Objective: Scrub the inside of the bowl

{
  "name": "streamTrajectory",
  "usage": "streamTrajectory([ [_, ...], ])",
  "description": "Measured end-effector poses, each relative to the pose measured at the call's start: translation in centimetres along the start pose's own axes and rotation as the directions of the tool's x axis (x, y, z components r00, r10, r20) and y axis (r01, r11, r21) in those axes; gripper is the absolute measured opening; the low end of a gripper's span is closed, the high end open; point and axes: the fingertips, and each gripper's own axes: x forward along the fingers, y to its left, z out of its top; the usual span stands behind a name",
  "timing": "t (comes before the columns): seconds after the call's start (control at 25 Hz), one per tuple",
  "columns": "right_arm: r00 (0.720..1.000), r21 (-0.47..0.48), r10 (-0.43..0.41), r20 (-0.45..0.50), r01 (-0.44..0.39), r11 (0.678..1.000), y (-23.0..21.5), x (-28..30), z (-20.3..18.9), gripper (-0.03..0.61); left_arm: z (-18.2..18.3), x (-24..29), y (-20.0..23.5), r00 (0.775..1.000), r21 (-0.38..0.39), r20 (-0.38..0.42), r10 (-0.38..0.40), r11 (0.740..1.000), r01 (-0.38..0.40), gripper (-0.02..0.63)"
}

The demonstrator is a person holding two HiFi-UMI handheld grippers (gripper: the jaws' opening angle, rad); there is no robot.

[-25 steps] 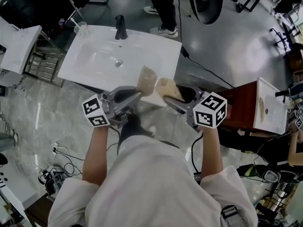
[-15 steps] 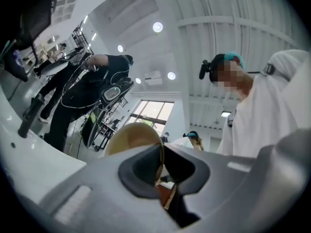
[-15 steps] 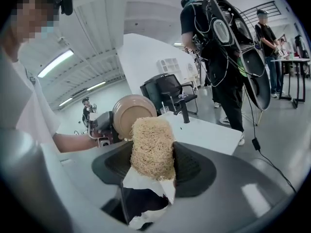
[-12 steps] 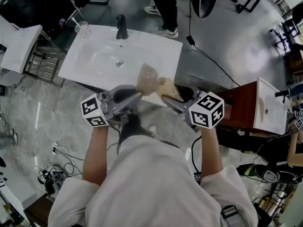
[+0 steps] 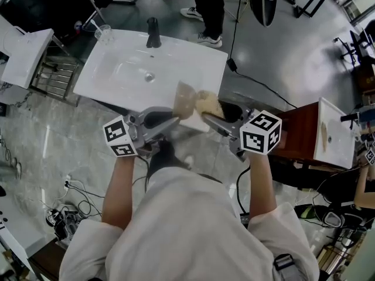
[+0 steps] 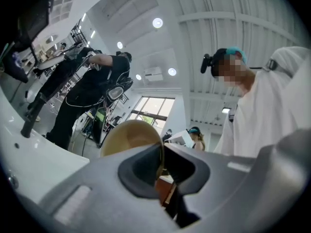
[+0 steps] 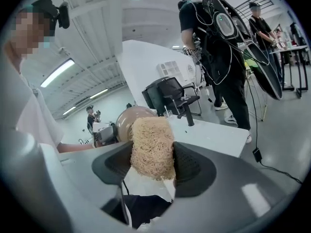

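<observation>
A tan bowl [image 5: 184,98] is held on its side above the front edge of the white sink [image 5: 117,75]. My left gripper [image 5: 176,117] is shut on the bowl's rim, and in the left gripper view the rim of the bowl [image 6: 130,139] runs between the pads of the gripper [image 6: 162,166]. My right gripper [image 5: 214,113] is shut on a straw-coloured fibre scrubber [image 5: 206,103], which sits right beside the bowl. In the right gripper view the scrubber [image 7: 151,147] fills the gap of that gripper [image 7: 151,168], with the bowl [image 7: 127,118] just behind it. Whether scrubber and bowl touch I cannot tell.
A black tap [image 5: 153,33] stands at the sink's far rim, with a clear glass [image 5: 104,35] at its far left corner. A person [image 5: 208,4] stands beyond the sink. A brown cabinet with a second basin [image 5: 334,136] is at the right, and cables [image 5: 73,195] lie on the floor at the left.
Both grippers have kept their places, with the bowl and the scrubber still side by side. The person beyond the sink has shifted a little.
</observation>
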Motion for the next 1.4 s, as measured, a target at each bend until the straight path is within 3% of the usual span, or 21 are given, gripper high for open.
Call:
streamTrajectory([
  [0.28,0.998,0.012,-0.022,-0.056,0.023,1.000,-0.2,0.3,-2.1,0.252,0.7,0.1,-1.2,1.000,0.025,0.014,-0.020,0.999,0.020,0.023],
  [0.52,0.996,-0.006,0.024,-0.084,-0.024,1.000,0.9,0.1,-2.5,0.252,0.9,0.2,0.0,0.999,0.034,0.004,0.037,0.999,-0.037,0.020],
  [0.68,0.998,0.000,0.035,-0.060,-0.035,0.999,1.0,-0.4,-1.8,0.253,0.3,0.6,0.1,0.999,0.034,-0.033,0.035,0.999,-0.034,0.020],
  [0.84,0.999,0.048,0.054,0.007,-0.054,0.997,0.6,-0.6,-0.7,0.253,0.1,0.7,-0.8,0.999,0.020,-0.042,-0.014,1.000,0.015,0.025],
  [1.12,0.999,0.050,-0.034,0.018,0.033,0.998,-0.7,-0.7,-0.9,0.253,0.9,1.2,-2.5,0.997,0.042,-0.032,-0.066,0.997,0.067,0.026],
  [1.24,0.999,0.046,-0.037,0.019,0.036,0.998,-0.3,-0.5,-1.4,0.253,1.6,1.2,-2.4,0.999,0.053,-0.008,-0.049,0.997,0.049,0.026],
  [1.4,0.992,0.011,-0.084,0.089,0.084,0.996,0.1,-0.9,-0.8,0.253,2.4,1.0,-1.5,1.000,0.078,0.012,0.013,0.997,-0.014,0.019],
])
